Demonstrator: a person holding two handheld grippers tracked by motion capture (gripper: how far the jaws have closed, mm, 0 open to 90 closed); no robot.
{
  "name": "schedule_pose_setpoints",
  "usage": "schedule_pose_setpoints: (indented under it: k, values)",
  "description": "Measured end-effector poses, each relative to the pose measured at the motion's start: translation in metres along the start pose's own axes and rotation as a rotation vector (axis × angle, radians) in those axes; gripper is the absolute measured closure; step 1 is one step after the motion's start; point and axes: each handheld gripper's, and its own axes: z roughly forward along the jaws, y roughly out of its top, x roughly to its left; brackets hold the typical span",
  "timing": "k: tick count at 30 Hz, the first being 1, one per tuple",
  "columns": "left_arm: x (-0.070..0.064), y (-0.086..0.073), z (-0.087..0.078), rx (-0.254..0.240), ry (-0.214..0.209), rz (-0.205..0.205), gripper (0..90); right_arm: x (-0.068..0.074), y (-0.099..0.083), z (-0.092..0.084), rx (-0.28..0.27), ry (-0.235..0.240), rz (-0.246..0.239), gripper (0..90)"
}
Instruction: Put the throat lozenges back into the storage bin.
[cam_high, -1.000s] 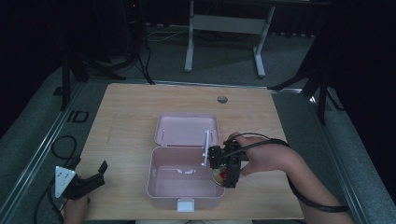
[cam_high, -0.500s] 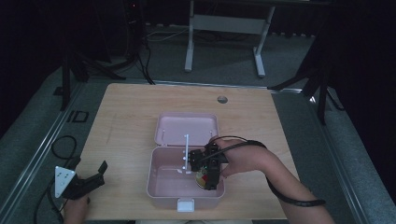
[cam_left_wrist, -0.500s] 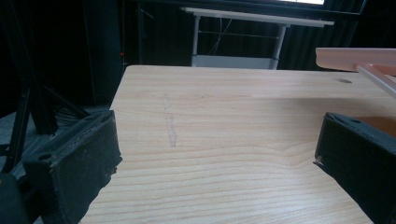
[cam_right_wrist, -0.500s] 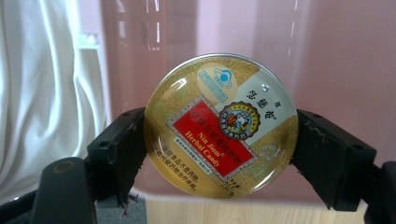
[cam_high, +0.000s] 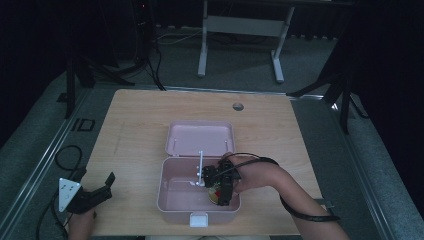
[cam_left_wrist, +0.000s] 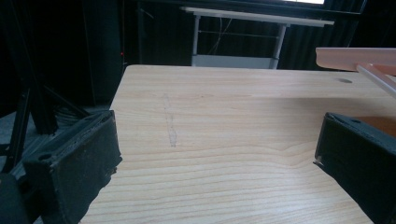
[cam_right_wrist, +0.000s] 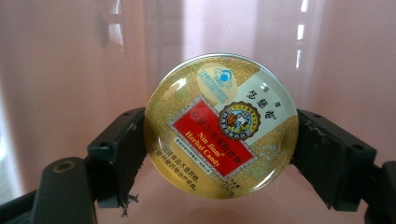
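A pink lunch box (cam_high: 175, 197) stands open in the middle of the wooden table (cam_high: 135, 125), its lid (cam_high: 200, 137) laid back behind it. My right gripper (cam_high: 218, 194) reaches down into the box at its right side. In the right gripper view its jaws are shut on a round gold candy tin (cam_right_wrist: 222, 125) with a red label, held just above the pink floor of the box. My left gripper (cam_high: 100, 187) rests at the table's front left corner, jaws wide open with nothing between them; its fingers (cam_left_wrist: 77, 163) frame bare wood in the left gripper view.
A white rod (cam_high: 200, 167) stands upright inside the box next to the right gripper. A small round hole (cam_high: 238, 106) marks the table's far side. A grey desk frame (cam_high: 240, 25) stands on the floor beyond the table. The box lid's edge (cam_left_wrist: 355, 58) shows at the left gripper view's right.
My right gripper has carried the candy tin leftward and down into the pink box. The left gripper has stayed still.
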Motion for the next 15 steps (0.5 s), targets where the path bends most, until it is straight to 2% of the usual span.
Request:
schedule_pose_setpoints:
  k: [8, 15]
  values:
    - [0.000, 0.000, 0.000, 0.001, -0.003, 0.000, 0.3, -0.004, 0.000, 0.021, 0.041, 0.027, 0.005, 20.7]
    - [0.000, 0.000, 0.000, -0.001, -0.005, 0.000, 0.3, -0.004, 0.002, 0.029, 0.071, 0.058, -0.008, 19.7]
